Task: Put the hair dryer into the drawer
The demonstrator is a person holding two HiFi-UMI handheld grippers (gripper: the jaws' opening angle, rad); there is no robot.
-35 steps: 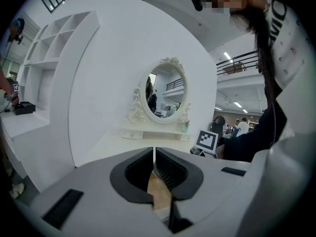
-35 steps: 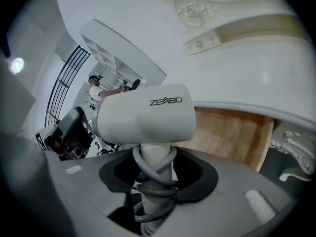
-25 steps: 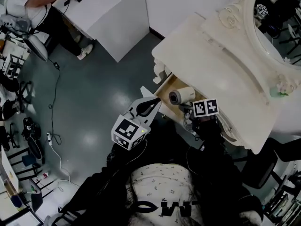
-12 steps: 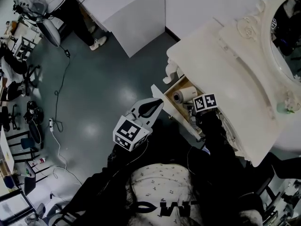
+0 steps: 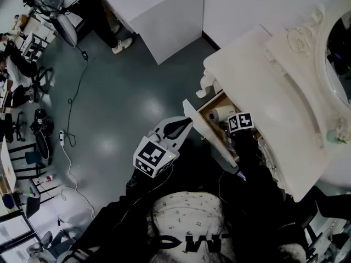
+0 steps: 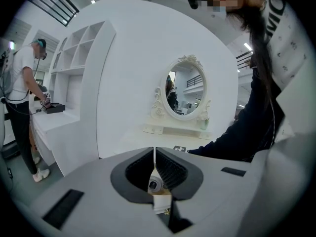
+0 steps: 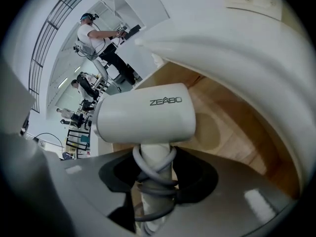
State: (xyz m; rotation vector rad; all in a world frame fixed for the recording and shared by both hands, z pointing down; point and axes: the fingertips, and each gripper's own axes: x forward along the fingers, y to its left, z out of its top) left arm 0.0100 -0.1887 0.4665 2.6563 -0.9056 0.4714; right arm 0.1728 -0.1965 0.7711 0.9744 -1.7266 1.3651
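Observation:
The white hair dryer (image 7: 145,113) hangs barrel-up over the wooden floor of the open drawer (image 7: 222,127). My right gripper (image 7: 155,174) is shut on its handle, which has the grey cord wound around it. In the head view the hair dryer (image 5: 221,114) sits inside the drawer (image 5: 211,138) of the white dressing table (image 5: 274,92), with the right gripper (image 5: 230,124) just behind it. My left gripper (image 5: 186,124) hovers beside the drawer's front panel, its jaws closed together and empty. In its own view the left gripper (image 6: 154,154) points towards the table.
An oval mirror (image 6: 185,90) in an ornate white frame stands on the dressing table. A white desk (image 5: 159,15) stands across the grey floor, with a person (image 6: 19,83) working at it. Cables (image 5: 66,141) and chairs lie at the far left.
My right gripper has gone down with the hair dryer, from above the drawer's rim into the drawer. The left gripper has stayed close to the drawer front.

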